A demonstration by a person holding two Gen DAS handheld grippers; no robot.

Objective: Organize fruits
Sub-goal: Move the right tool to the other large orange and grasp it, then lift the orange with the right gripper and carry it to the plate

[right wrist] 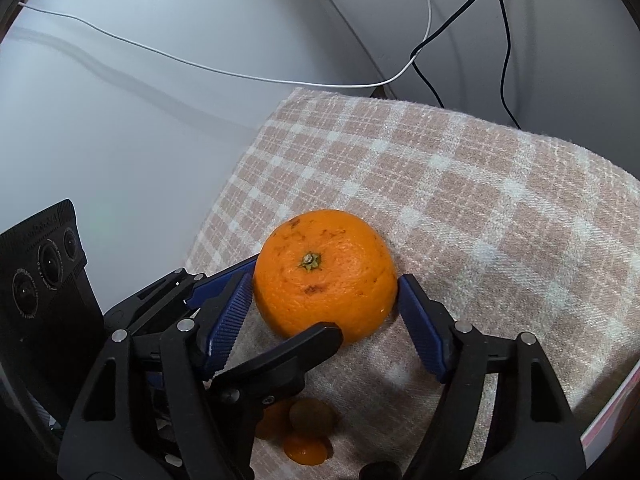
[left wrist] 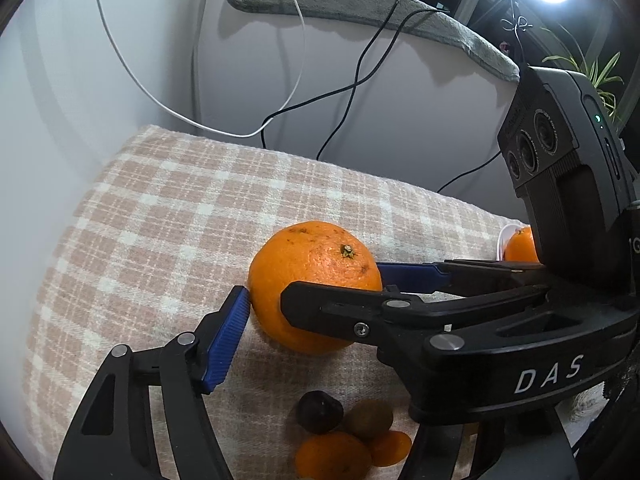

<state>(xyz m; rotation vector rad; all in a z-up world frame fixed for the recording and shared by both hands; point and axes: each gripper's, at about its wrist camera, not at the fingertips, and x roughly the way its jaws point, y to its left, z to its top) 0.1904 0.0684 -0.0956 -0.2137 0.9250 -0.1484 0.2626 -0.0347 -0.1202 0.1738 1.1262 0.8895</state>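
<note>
A large orange [left wrist: 312,264] [right wrist: 324,280] rests on a checked beige cloth [left wrist: 160,220]. Both grippers straddle it crosswise. In the left wrist view my left gripper [left wrist: 320,294] has its near blue pad [left wrist: 226,340] against the orange's left side; its other finger is hidden behind the right gripper [left wrist: 334,282], which reaches in from the right. In the right wrist view my right gripper [right wrist: 326,284] has a blue pad touching each side of the orange. The left gripper [right wrist: 296,296] crosses in front, its black finger against the fruit's near side.
Small fruits lie close in front: a dark plum-like one [left wrist: 320,412], a kiwi [left wrist: 368,418] [right wrist: 312,416], small orange ones [left wrist: 332,456]. Another orange [left wrist: 520,244] sits in a white dish at the right. Cables [left wrist: 352,88] hang on the white wall behind, under a grey towel [left wrist: 360,4].
</note>
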